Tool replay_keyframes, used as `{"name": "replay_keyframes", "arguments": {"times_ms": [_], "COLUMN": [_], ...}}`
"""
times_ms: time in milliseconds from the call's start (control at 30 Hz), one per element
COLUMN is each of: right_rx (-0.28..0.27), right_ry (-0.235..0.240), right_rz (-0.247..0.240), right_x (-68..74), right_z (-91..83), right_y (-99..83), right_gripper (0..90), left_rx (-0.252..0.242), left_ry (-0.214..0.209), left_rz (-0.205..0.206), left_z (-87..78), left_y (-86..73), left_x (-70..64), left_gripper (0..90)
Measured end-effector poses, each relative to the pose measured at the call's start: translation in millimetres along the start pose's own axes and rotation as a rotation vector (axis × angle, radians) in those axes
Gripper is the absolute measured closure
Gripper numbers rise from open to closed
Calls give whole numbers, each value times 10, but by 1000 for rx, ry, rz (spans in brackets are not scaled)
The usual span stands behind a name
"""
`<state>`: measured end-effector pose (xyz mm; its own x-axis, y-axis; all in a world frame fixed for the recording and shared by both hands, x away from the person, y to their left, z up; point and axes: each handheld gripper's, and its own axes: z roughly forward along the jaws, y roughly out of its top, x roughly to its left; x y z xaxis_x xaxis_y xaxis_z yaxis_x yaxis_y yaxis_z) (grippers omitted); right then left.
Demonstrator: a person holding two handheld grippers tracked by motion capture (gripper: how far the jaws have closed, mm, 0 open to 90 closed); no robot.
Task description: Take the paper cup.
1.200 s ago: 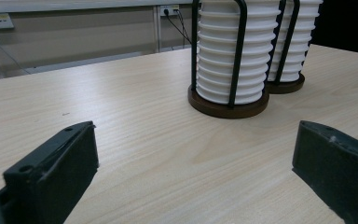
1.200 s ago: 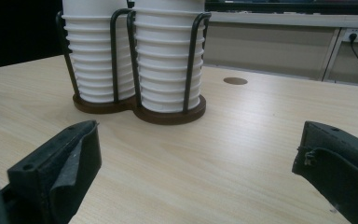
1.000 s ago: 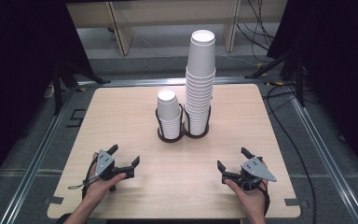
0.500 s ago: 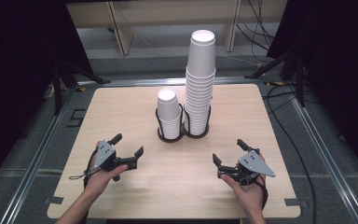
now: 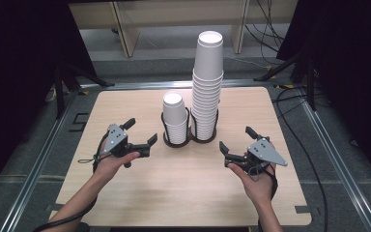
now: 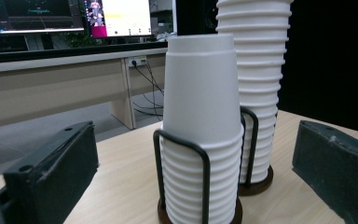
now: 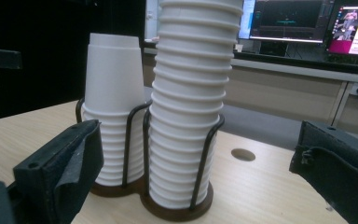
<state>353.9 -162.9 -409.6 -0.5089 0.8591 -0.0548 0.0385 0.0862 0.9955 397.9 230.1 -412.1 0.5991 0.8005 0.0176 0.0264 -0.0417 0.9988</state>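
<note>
Short stack of white paper cups [image 5: 175, 118] sits upside down in the left ring of a dark wire holder [image 5: 189, 138], near the middle of the surface [image 5: 125, 193]. Tall stack [image 5: 207, 87] stands in the right ring, touching the holder's wires, rising well above the short one. From the left gripper view the short stack [image 6: 200, 130] fills the centre, its top cup seated looser and higher than the ribbed rims below; the tall stack [image 6: 256, 84] is just behind it.

Left hand-held gripper [image 5: 140, 135] hovers near the short stack's left side, jaws spread wide, nothing between them. Right hand-held gripper [image 5: 234, 140] sits to the right of the holder, pointed at the tall stack [image 7: 191, 102], jaws equally wide and empty. Both are apart from the cups.

Step in hand, as I read it: the approach, before any grasp. Likely a cup is to be moved between the stacks. The next move calls for one gripper to close on a top cup by its wall without crushing it, then lift straight up so the nested cups beneath do not come along; the other gripper may need to steady the stack or holder.

Against the frame half a second back: both grippers have come forward and inward toward the holder, the left more so. Cups and holder are unmoved.
</note>
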Motion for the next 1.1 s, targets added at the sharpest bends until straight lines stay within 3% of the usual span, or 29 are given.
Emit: {"name": "replay_keyframes", "arguments": {"times_ms": [300, 333, 433, 533, 700, 833, 867, 1100], "right_rx": [-8, -18, -47, -54, -58, -62, -58, -49], "right_ry": [8, 26, 37, 29, 28, 29, 31, 31], "right_rz": [4, 36, 38, 21, 21, -15, 1, -12], "right_x": [-7, -18, -37, -73, -97, -128, -127, -169], "right_z": [187, 251, 313, 430, 543, 658, 705, 864], "right_y": [288, 370, 458, 644, 823, 993, 1052, 1246], "right_gripper": [25, 27, 27, 28, 28, 28, 28, 31], "left_rx": [-16, -7, -7, -36, -43, -54, -54, -40], "left_ry": [-48, -53, -69, -87, -112, -145, -150, -168], "left_rz": [51, 53, 57, 75, 80, 87, 91, 101], "left_z": [228, 275, 339, 472, 622, 791, 826, 1093], "left_y": [221, 257, 299, 432, 552, 651, 674, 785], "left_x": [-19, -45, -70, -127, -183, -248, -266, -380], "left_gripper": [0, 0, 0, 0, 0, 0, 0, 1]}}
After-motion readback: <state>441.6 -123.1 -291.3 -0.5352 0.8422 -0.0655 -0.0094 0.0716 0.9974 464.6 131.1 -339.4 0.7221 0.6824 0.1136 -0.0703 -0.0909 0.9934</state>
